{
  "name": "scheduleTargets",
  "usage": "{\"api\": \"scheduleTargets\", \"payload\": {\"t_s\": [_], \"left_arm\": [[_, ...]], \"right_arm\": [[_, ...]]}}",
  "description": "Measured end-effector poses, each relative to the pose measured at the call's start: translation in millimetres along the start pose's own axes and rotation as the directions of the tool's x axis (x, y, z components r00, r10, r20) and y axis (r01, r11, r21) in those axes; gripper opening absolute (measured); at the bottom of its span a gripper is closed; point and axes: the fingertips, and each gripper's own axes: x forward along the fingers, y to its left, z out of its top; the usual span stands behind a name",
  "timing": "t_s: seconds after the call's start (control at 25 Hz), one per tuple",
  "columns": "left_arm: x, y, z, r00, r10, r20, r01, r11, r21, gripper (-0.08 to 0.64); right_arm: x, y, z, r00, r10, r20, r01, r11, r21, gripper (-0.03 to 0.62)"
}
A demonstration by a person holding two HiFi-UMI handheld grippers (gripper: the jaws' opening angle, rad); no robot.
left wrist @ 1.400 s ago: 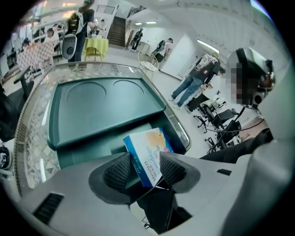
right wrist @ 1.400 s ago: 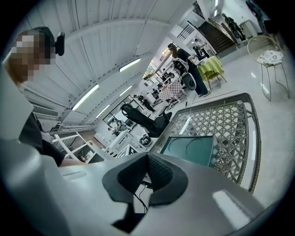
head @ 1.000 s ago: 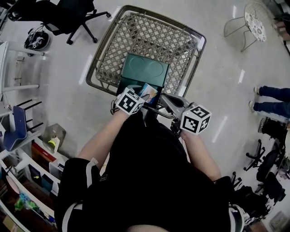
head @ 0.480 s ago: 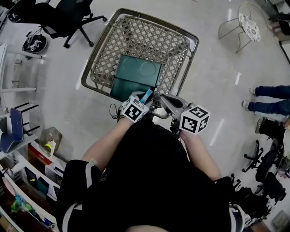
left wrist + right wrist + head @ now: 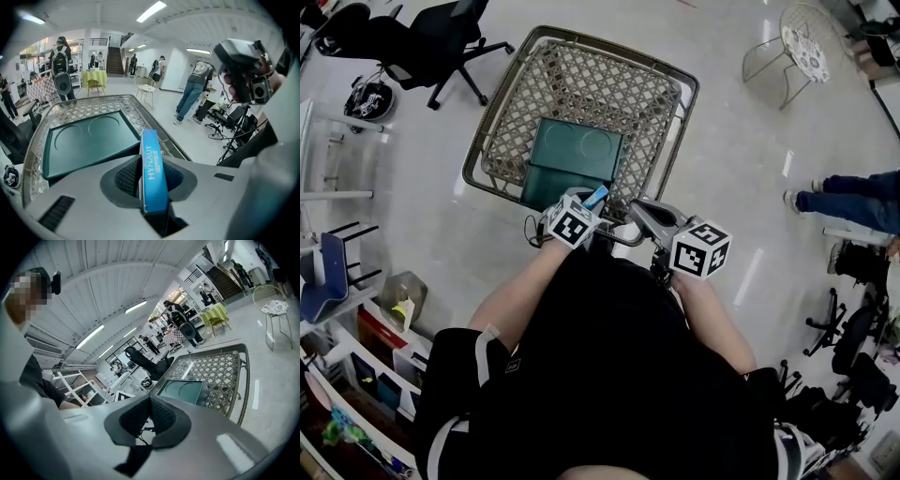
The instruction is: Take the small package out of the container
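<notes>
My left gripper [image 5: 592, 202] holds a small blue package [image 5: 596, 196] upright and edge-on, just over the near rim of the wire shopping cart [image 5: 487, 122]. In the left gripper view the package [image 5: 152, 168] stands between the pads as the jaws are closing on it. A dark green tray [image 5: 577, 155] lies in the cart, beyond the package [image 5: 89, 140]. My right gripper [image 5: 635, 206] hovers beside the left one at the cart's near edge. Its pads [image 5: 140, 418] meet with nothing between them.
A black office chair [image 5: 422, 42] stands at the far left and a wire chair [image 5: 797, 47] at the far right. A person's legs [image 5: 853, 192] are at the right edge. Shelving [image 5: 337, 281] lines my left side, with more chairs at the lower right [image 5: 853, 356].
The package has turned from showing its broad face to standing edge-on in the left gripper. The cart and tray have shifted slightly left and up in the head view.
</notes>
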Motion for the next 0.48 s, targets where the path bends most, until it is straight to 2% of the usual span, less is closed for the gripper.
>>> {"api": "scheduleTargets", "payload": {"t_s": [0.16, 0.28, 0.48], "left_arm": [[-18.7, 1.7, 11.9, 0.999, 0.012, 0.041, -0.011, 1.000, -0.015, 0.083], [-46.3, 8.2, 29.8, 0.994, 0.052, 0.091, -0.050, 0.998, -0.022, 0.083], [-100.9, 24.4, 66.6, 0.967, 0.123, 0.224, -0.121, 0.992, -0.024, 0.083]], "right_arm": [[-1.1, 2.0, 7.1, 0.999, 0.027, 0.018, -0.026, 1.000, -0.007, 0.011], [2.1, 7.4, 15.2, 0.998, 0.060, 0.031, -0.059, 0.998, -0.027, 0.011], [4.5, 17.5, 29.3, 0.993, 0.108, 0.049, -0.105, 0.992, -0.063, 0.011]]}}
